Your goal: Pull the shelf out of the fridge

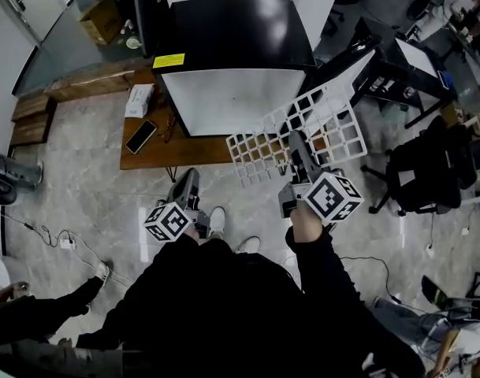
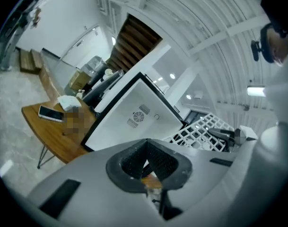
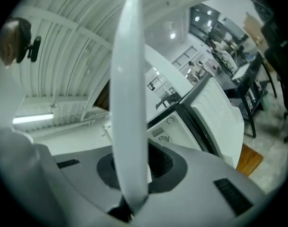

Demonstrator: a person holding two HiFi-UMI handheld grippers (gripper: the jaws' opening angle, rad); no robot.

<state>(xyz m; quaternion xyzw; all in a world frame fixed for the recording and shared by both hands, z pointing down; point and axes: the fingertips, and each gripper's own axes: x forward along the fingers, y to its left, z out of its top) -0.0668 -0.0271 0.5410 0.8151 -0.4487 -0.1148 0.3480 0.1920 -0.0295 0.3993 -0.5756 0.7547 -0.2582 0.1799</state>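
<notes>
Grasping the white shelf [image 1: 334,118] by its near edge, the right tool [image 1: 297,140] holds it clear of the fridge [image 1: 232,93], tilted in the air just in front of the white face. It is a flat lattice of square openings. In the right gripper view it shows edge-on as a thin, smooth blade between ribbed black pads [image 3: 163,162]. The fridge is a boxy cabinet with a glossy black top and a matte white panel bearing a small vent grille; its inside is out of sight. The left tool [image 1: 189,181] is clenched on nothing. A low wooden counter [image 1: 188,150] beside the fridge carries a phone [image 1: 140,136] and a white carton [image 1: 139,99].
</notes>
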